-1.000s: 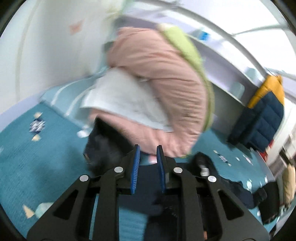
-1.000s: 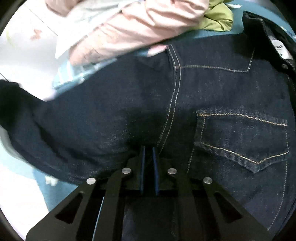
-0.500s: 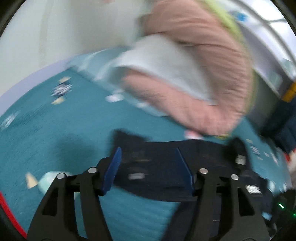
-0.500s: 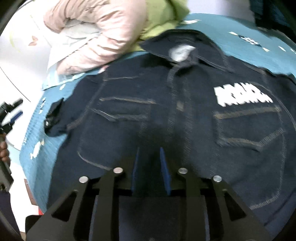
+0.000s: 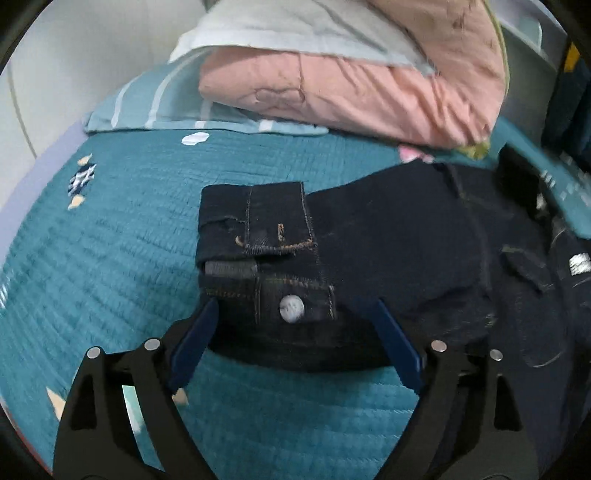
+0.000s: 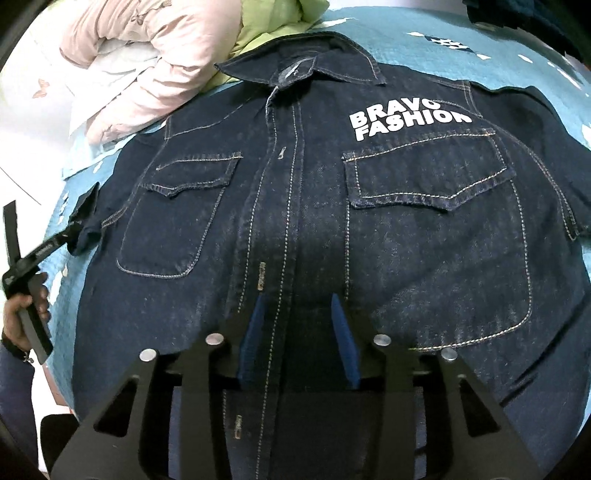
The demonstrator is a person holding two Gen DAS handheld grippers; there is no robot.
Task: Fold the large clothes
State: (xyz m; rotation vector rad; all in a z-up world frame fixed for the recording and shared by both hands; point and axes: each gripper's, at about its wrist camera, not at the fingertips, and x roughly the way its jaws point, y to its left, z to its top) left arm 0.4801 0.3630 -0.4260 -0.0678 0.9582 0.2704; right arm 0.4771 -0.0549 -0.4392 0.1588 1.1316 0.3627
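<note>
A dark blue denim shirt (image 6: 314, 206) lies spread face up on the teal bedspread (image 5: 110, 258), collar at the far side, with white "BRAVO FASHION" lettering above one chest pocket. My right gripper (image 6: 297, 306) is open and empty, hovering over the button placket at the shirt's lower middle. In the left wrist view the sleeve cuff (image 5: 262, 251) with a metal button lies on the bedspread, and my left gripper (image 5: 293, 306) is open with its jaws on either side of the cuff, not closed on it.
A pink quilted jacket (image 5: 369, 88) lies on pale folded bedding (image 5: 177, 107) beyond the shirt, with a green garment (image 6: 273, 22) beside it. The left hand-held gripper (image 6: 40, 251) shows at the shirt's left sleeve. A white wall is at the left.
Both grippers opened and released the denim. The shirt went from bunched and lifted to lying flat. The left gripper came down to the sleeve cuff.
</note>
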